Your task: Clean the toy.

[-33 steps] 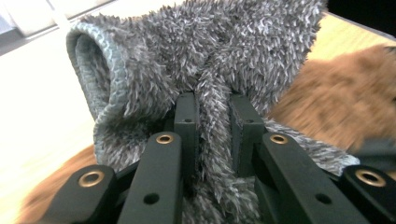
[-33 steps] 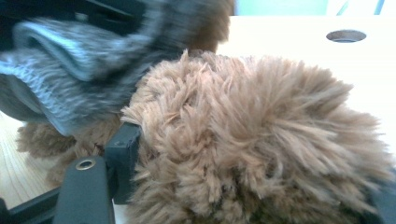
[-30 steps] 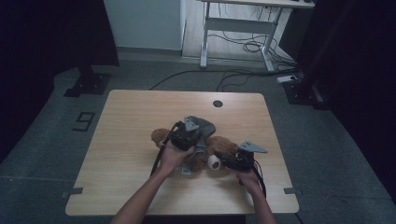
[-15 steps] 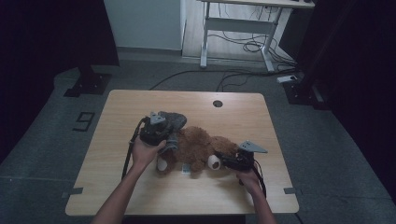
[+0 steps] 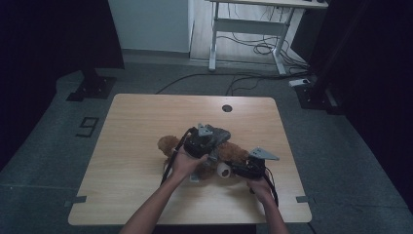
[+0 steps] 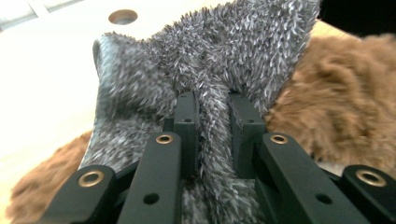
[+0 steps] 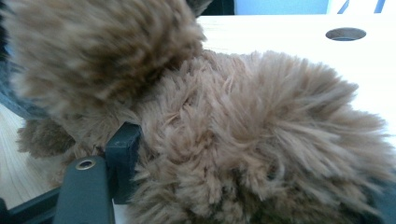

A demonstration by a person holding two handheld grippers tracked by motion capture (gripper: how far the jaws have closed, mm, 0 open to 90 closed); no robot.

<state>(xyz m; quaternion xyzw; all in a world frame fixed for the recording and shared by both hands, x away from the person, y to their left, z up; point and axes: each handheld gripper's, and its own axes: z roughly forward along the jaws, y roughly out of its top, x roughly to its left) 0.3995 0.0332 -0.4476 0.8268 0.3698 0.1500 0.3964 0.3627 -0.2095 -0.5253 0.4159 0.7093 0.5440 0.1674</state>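
Left gripper view: the left gripper (image 6: 212,140) pinches a fold of shaggy grey fabric (image 6: 205,60), likely to pull it along the fluffy brown plush toy (image 5: 229,153), lying near the light wooden counter's (image 5: 146,126) front edge, which the right gripper (image 5: 231,170) clamps steady.

Brown plush toy (image 5: 229,155) with a pale round paw, lying at lower centre of the high view on the table; grey fuzzy cloth (image 6: 210,93) draped over it, one fold pinched upright
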